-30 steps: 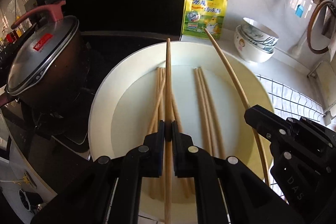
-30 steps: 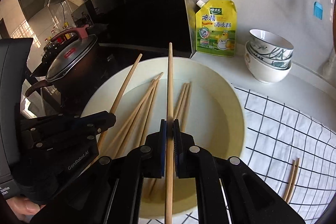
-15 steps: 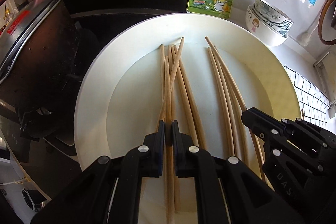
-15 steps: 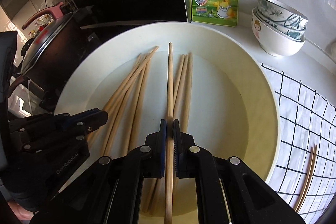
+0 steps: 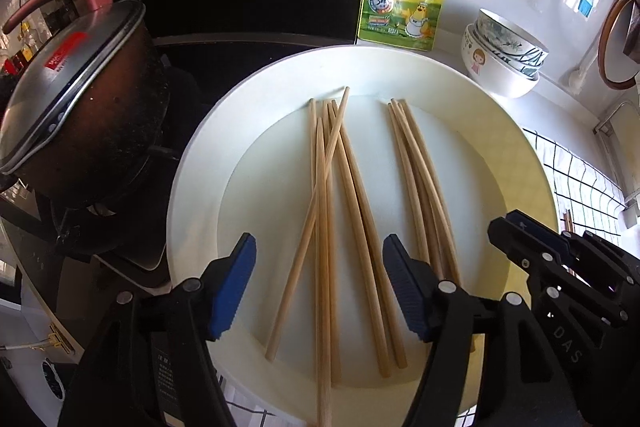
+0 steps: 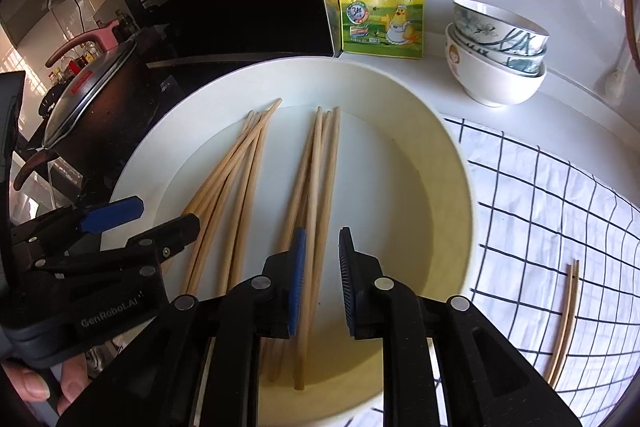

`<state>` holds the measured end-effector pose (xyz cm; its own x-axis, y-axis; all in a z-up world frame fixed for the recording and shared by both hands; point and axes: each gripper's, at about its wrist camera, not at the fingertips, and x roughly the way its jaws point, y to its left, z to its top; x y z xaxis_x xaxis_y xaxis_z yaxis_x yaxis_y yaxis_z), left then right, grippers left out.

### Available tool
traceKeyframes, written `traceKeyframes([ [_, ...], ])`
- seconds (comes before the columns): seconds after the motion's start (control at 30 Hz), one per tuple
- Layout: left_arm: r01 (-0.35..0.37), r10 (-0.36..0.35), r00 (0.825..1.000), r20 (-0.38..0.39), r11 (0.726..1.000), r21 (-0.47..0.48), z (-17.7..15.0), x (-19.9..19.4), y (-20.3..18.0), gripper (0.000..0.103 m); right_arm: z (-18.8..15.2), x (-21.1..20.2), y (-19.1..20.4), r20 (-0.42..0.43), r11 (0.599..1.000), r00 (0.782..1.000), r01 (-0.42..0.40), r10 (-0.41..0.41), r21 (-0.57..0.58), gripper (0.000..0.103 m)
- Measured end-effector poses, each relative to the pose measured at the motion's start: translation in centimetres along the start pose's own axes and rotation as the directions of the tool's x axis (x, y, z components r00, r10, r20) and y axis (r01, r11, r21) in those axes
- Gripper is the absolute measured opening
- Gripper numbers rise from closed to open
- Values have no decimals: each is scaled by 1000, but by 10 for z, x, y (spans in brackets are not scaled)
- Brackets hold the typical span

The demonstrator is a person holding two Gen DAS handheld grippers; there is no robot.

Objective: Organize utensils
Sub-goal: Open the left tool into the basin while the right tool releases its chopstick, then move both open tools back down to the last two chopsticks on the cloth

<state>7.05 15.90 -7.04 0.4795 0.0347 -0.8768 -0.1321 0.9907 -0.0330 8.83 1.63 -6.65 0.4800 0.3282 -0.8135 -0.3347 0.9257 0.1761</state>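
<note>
Releasing chopsticks into the white dish point(image 5: 192, 187) on the worktop: left hand-held gripper point(image 5: 318, 291) opening wide over the left bundle of chopsticks point(image 5: 332, 211), pads clear of the sticks and gripping nothing; right hand-held gripper point(image 6: 322, 283) just starting to part above the right bundle point(image 6: 316, 183), one stick between the pads but seemingly no longer pinched. Two neat groups lying in the dish, one stick crossing the left group at a slant. Likely next: lifting away and fetching the stray pair of chopsticks point(image 6: 566, 319) left on the checked cloth point(image 6: 560, 207), which calls for a thin, low pinch. Readable: "GenRobot.AI" and "DAS" on the gripper bodies; Chinese characters on the yellow seasoning pouch point(image 6: 380, 3), with a cartoon chick.
</note>
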Motion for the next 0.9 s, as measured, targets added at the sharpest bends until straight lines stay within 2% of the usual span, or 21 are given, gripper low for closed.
traceKeyframes([
  [0.37,31,-32,999,39,999,26,-14,-28,-32,65,-28,-46,-30,46,999,999,25,-26,37,21],
  [0.9,107,-114,993,33,981,163,-38,-46,-130,65,-85,-103,-111,65,981,989,121,-132,154,23],
])
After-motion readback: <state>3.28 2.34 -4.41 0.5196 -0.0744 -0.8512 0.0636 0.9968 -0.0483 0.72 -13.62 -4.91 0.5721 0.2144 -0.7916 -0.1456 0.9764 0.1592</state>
